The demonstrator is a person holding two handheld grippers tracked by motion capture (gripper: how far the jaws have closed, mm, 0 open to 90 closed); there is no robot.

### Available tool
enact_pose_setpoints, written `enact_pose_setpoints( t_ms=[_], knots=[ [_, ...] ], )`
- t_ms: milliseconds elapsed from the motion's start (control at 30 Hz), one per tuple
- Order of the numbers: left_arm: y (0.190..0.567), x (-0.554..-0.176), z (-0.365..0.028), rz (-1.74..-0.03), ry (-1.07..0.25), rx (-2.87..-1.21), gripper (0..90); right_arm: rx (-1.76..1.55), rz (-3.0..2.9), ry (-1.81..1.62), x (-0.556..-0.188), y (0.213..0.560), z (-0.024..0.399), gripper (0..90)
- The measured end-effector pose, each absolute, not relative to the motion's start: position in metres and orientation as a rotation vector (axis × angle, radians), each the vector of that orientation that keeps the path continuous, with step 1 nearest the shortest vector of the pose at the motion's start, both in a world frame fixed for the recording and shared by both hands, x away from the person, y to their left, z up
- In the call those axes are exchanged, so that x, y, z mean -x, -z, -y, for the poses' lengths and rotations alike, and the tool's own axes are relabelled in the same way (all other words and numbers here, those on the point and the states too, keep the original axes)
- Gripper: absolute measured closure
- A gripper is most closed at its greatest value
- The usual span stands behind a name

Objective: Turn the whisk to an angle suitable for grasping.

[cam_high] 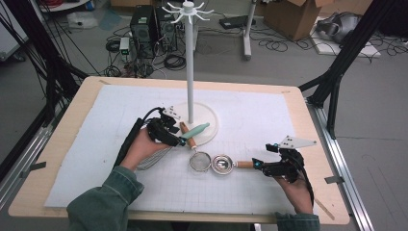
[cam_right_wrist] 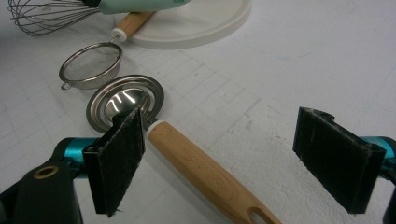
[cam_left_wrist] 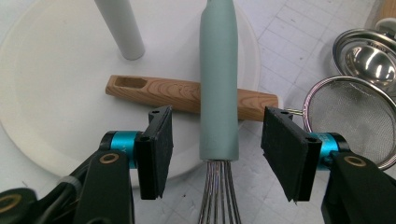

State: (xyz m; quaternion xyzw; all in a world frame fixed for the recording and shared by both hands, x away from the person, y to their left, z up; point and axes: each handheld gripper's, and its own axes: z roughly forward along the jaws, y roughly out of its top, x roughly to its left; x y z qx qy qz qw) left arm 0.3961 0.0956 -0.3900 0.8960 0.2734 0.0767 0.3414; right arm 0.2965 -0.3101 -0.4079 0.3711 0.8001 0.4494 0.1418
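A whisk with a teal handle [cam_left_wrist: 218, 70] lies across the wooden handle [cam_left_wrist: 177, 93] of a mesh strainer [cam_high: 199, 161], both resting on the round white base [cam_high: 210, 117] of a hook stand [cam_high: 190, 62]. My left gripper [cam_left_wrist: 219, 113] straddles the teal handle near the wires, with a gap on each side, so it is open. A steel ladle [cam_high: 222, 163] lies next to the strainer, its pale wooden handle [cam_right_wrist: 201, 172] running between the wide-open jaws of my right gripper [cam_right_wrist: 222, 116], close by one pad. In the high view the left gripper [cam_high: 182, 140] sits at the base's edge and the right gripper [cam_high: 256, 164] at the ladle handle's end.
A white gridded mat [cam_high: 269, 120] covers the wooden table [cam_high: 57, 139]. The stand's pole rises just beyond the left gripper. Past the table, on the floor, are computer towers [cam_high: 146, 29], cables and a cardboard box [cam_high: 293, 17]. Black frame struts [cam_high: 337, 72] flank the table.
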Motion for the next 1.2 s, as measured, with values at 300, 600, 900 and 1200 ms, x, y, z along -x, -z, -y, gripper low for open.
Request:
enact_pose_setpoints(
  t_ms=[300, 600, 900, 1200],
  knots=[
    [0.392, -0.398, -0.095, -0.713, -0.199, -2.346, 47.0, -1.071, -2.307, -1.305, -0.298, 0.407, 0.309, 15.5],
    [0.399, -0.400, -0.085, -0.732, -0.231, -2.408, 52.1, -1.083, -2.295, -1.311, -0.300, 0.408, 0.313, 15.5],
    [0.398, -0.403, -0.073, -0.719, -0.245, -2.476, 61.4, -1.074, -2.305, -1.310, -0.301, 0.408, 0.311, 15.5],
    [0.402, -0.405, -0.067, -0.720, -0.232, -2.535, 68.5, -1.071, -2.303, -1.313, -0.302, 0.409, 0.311, 15.5]
  ],
)
